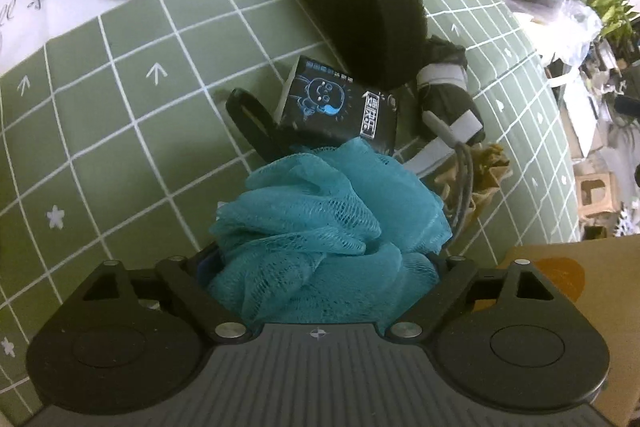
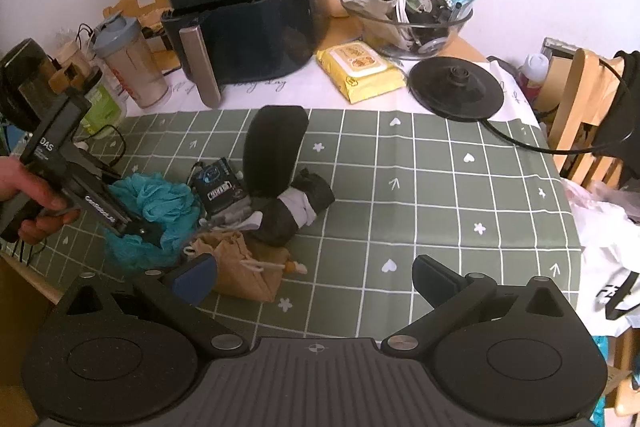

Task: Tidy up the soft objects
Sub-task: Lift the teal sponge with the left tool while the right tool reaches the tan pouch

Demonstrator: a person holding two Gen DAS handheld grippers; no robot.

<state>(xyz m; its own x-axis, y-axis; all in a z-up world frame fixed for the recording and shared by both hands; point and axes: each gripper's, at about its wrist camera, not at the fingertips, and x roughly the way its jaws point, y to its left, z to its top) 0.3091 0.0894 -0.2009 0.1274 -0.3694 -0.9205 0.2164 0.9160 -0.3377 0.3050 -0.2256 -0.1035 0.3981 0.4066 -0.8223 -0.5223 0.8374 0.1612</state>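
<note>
Nearest you, your left gripper (image 1: 320, 259) is pinching the teal mesh bath pouf (image 1: 328, 211), which bulges up between its jaws and hides both fingertips (in the right wrist view the pouf (image 2: 154, 203) sits low at the worktop's left edge, and whether it is lifted or resting there is hard to say). Your right gripper (image 2: 316, 279) hangs spread wide over the green grid tablecloth (image 2: 440, 195), holding nothing.

Just beyond the right gripper's left finger lies a tan drawstring pouch (image 2: 244, 267), and behind it a rolled black-and-white cloth bundle (image 2: 288, 211), a small black printed packet (image 2: 218, 185) and a big black sponge (image 2: 272, 151), all bunched close and touching or nearly so. A grey cable (image 1: 460, 163) runs across the bundle.

By my judgement you are early in the task: one soft item is in hand, the pouch, bundle and sponge are untouched, and no sorted group shows yet. A corner of a cardboard box (image 1: 580, 291) at the left view's right edge may be the destination, but its inside is cut off.

Farther back stand a black air fryer (image 2: 240, 7), a yellow wipes pack (image 2: 360, 71), a kettle base (image 2: 456, 87) and a cluttered glass bowl (image 2: 412, 27).
</note>
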